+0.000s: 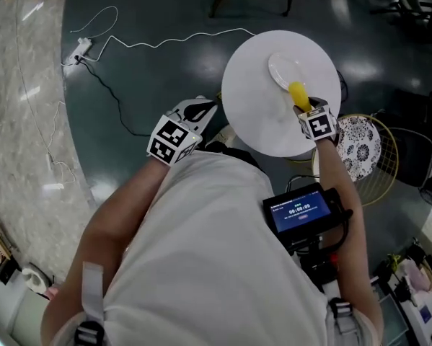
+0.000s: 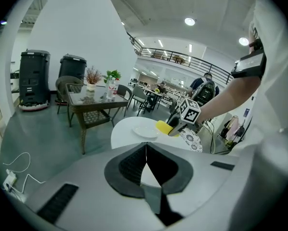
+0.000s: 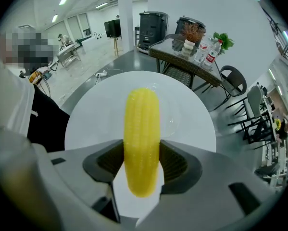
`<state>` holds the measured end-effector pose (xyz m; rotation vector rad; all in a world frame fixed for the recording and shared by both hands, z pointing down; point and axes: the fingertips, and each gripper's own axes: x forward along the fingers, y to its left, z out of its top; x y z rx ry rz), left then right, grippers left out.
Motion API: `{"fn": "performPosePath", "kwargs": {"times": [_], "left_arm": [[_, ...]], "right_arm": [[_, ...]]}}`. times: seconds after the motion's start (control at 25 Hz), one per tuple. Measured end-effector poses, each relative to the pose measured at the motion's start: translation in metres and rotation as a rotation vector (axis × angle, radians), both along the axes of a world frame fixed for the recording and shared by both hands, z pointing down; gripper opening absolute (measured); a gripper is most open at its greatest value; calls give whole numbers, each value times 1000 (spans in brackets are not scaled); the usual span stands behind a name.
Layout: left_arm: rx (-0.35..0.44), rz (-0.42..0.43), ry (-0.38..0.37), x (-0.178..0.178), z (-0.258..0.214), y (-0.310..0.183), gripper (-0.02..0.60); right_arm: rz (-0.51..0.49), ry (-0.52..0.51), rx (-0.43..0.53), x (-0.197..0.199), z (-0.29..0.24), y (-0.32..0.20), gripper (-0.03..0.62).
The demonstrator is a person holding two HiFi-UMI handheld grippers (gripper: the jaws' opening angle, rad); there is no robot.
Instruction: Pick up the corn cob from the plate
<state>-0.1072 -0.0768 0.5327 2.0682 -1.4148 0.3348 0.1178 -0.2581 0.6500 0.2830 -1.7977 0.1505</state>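
Observation:
A yellow corn cob [image 1: 298,94] sticks out forward from my right gripper [image 1: 303,107], which is shut on it over the near edge of a small white plate [image 1: 280,69] on a round white table [image 1: 252,92]. In the right gripper view the cob [image 3: 142,138] stands between both pads, its tip over the plate [image 3: 172,124]. The left gripper view shows the cob [image 2: 164,127] beside the plate [image 2: 144,132]; whether they touch I cannot tell. My left gripper [image 1: 205,109] hangs at the table's left edge, shut and holding nothing [image 2: 146,148].
A patterned round seat [image 1: 360,146] with a wire frame stands right of the table. A white cable [image 1: 165,42] runs across the dark floor. A glass-topped table with plants and bottles [image 3: 192,52] and chairs stands beyond the round table.

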Motion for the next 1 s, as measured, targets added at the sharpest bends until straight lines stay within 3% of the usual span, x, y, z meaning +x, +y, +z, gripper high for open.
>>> {"fn": "performPosePath", "kwargs": {"times": [0.76,1.0], "left_arm": [[-63,100,-10,30,15,5,9],[-62,91,-20,36,16,10,9]], "right_arm": [[100,23,-81,43,50,34,232],[142,53,-137,60,67,48,232]]}}
